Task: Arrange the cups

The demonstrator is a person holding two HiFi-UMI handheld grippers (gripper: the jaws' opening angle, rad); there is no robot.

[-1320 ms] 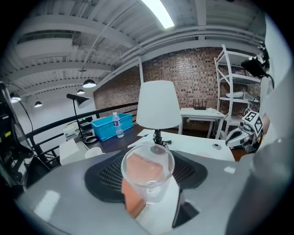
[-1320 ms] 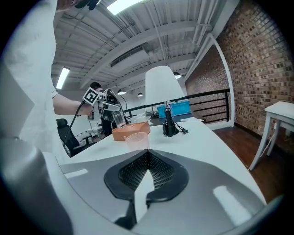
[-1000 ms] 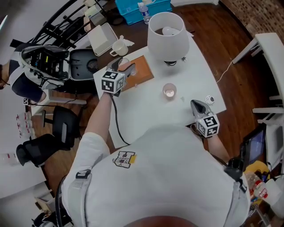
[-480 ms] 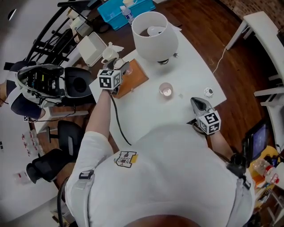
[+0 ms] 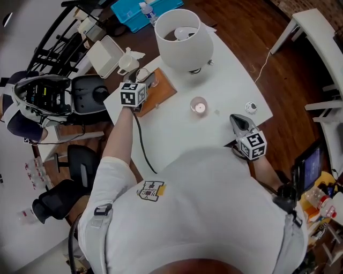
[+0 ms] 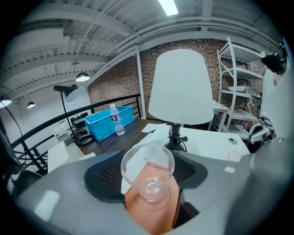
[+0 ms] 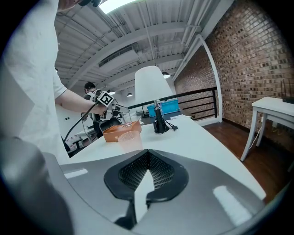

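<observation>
A clear glass cup point(image 6: 147, 170) sits between the jaws of my left gripper point(image 5: 144, 80), which is shut on it. The cup hangs just over the left end of a brown box point(image 5: 159, 91), and I cannot tell whether its base touches the box. A second, pinkish cup point(image 5: 199, 106) stands alone on the white table point(image 5: 177, 134). My right gripper point(image 5: 238, 120) rests low near the table's right edge, shut and empty. In the right gripper view the pinkish cup point(image 7: 129, 139) stands a short way beyond its closed jaws, with the brown box point(image 7: 119, 131) behind.
A large white lamp point(image 5: 184, 38) stands at the back of the table. A small round object point(image 5: 250, 107) lies near the right gripper. Beyond the table are a white mug point(image 5: 127, 63), a white tray point(image 5: 104, 55) and a blue bin point(image 5: 138, 7). A black chair point(image 5: 88, 94) is at the left.
My left gripper has come down and a little toward the brown box with the clear cup in it. The right gripper has stayed where it was.
</observation>
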